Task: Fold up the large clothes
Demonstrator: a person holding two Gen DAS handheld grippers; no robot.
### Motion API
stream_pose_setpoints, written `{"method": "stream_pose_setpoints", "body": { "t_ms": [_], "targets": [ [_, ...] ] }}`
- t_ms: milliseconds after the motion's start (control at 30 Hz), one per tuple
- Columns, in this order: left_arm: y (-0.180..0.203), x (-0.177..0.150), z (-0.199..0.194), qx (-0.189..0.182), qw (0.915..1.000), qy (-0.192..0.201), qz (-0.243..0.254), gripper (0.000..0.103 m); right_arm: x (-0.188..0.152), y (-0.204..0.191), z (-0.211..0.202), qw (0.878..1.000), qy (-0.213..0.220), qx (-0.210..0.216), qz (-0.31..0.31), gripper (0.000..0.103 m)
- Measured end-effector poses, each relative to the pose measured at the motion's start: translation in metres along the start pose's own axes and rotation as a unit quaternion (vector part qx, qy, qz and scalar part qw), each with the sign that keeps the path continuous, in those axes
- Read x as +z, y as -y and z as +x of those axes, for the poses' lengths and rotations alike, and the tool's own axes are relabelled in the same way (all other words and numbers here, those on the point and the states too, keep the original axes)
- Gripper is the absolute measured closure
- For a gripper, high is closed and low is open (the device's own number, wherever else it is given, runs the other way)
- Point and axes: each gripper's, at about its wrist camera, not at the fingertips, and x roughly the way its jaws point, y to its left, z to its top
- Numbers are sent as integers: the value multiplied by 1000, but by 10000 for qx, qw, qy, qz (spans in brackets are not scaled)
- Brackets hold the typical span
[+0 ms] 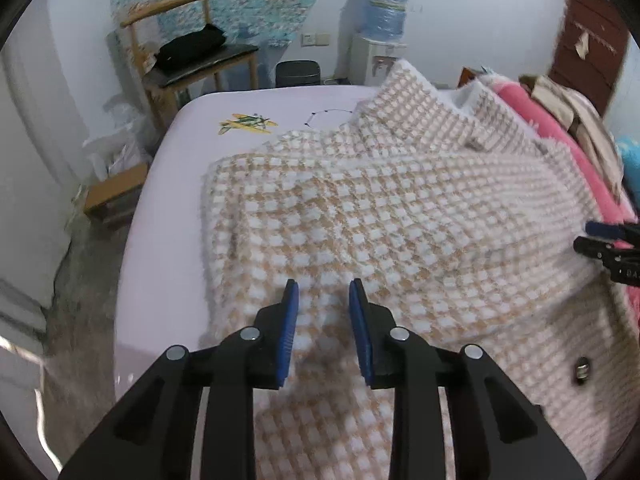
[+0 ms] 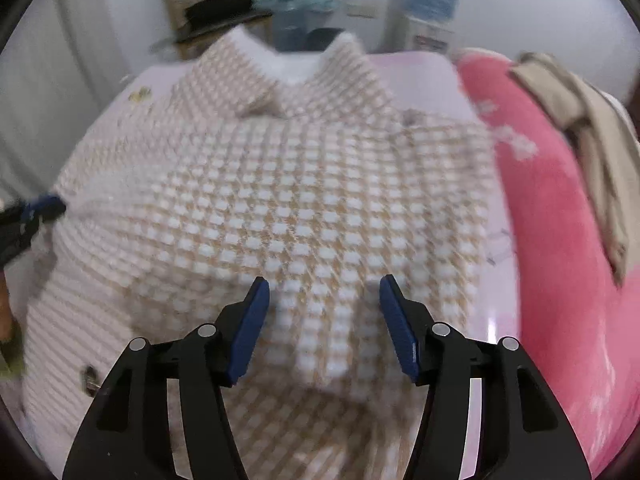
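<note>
A fuzzy beige-and-white checked coat lies spread on a lilac bed sheet, its collar at the far end. In the left wrist view my left gripper hovers over the coat's near left part, jaws apart, pads clear of the cloth. My right gripper stands wider open over the coat, with a raised ridge of fabric between its pads but not pinched. Each gripper shows in the other's view: the right gripper at the right edge, the left gripper at the left edge. A metal button sits near the hem.
A pink blanket with beige clothes on it borders the coat on the right. Beyond the bed stand a wooden chair, a dark bin and a water dispenser. The bed's left edge drops to a floor with a low stool.
</note>
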Motion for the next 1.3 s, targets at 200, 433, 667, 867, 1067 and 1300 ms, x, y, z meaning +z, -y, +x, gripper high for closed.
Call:
{"method": "stream_pose_setpoints", "body": {
  "t_ms": [200,433,667,867,1067,1300],
  "targets": [
    [10,-46,-67,-12,9996,262,112,44,-58,-21,-77,9984,397,380,148,34],
    [39,-137,-115,63,9995,32,317,24,-154,-47,-101,9987,175,390,288,25],
    [59,-200,-101,311,9974,-456,456,20,-210,-57,-92,9980,-221,175,572,22],
    [50,-210,-93,402,9976,-530,207,8,-231,-60,-80,9982,-282,22,534,14],
    [39,-214,-88,179,9984,-529,-130,5,-242,-60,-83,9978,-192,25,632,8],
    [35,-216,-89,163,9985,-503,-136,5,-253,-57,-86,9976,-106,38,679,8]
  ]
}}
